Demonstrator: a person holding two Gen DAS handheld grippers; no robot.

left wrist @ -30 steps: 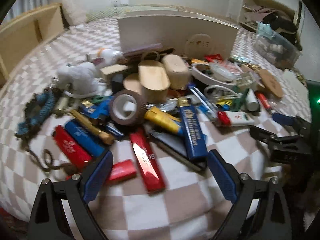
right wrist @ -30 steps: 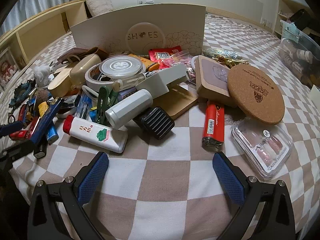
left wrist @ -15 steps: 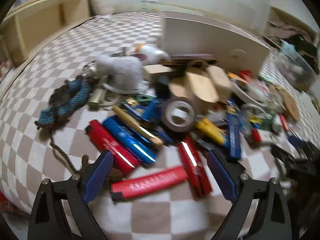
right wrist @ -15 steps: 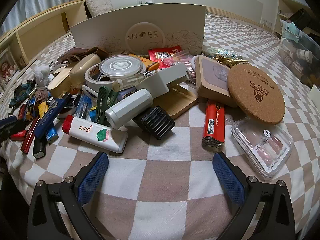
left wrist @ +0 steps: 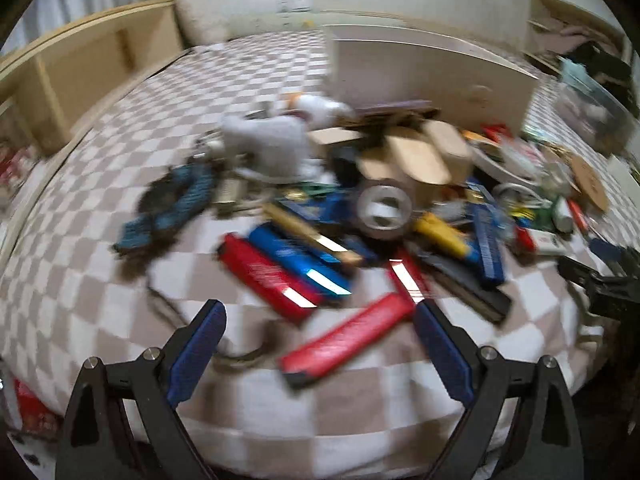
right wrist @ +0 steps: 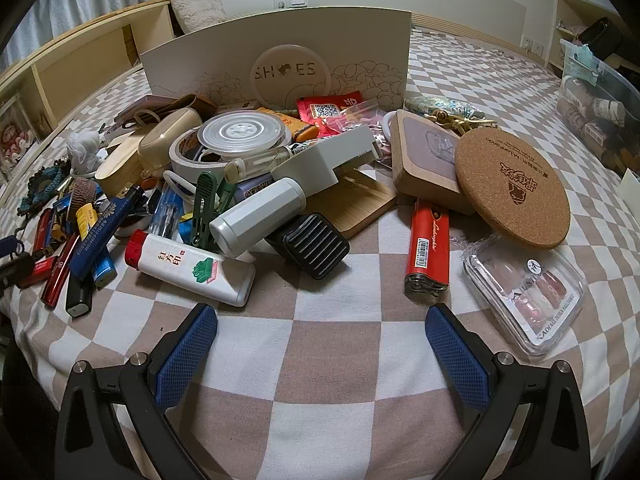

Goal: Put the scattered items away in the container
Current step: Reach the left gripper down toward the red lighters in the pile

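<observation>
A pile of small items lies on a checkered bedspread in front of a white shoe box [right wrist: 280, 60], also in the blurred left wrist view [left wrist: 432, 76]. My left gripper [left wrist: 320, 320] is open and empty, just before a long red case [left wrist: 348, 336] and above red [left wrist: 268, 276] and blue [left wrist: 296, 256] cases. My right gripper [right wrist: 320, 328] is open and empty over bare cloth, short of a white lighter [right wrist: 192, 268], a black ribbed pad [right wrist: 316, 244] and a red lighter [right wrist: 428, 248].
A cork coaster [right wrist: 512, 184], a clear nail box [right wrist: 524, 288], a tape roll [left wrist: 384, 208] and a blue braided cord [left wrist: 172, 208] lie around. A wooden headboard shelf [left wrist: 80, 76] runs along the left. A clear storage bin [right wrist: 596, 108] stands at the right.
The left gripper has swung left and pulled back, so the red and blue cases now sit at centre; its view is blurred. The right gripper has stayed still.
</observation>
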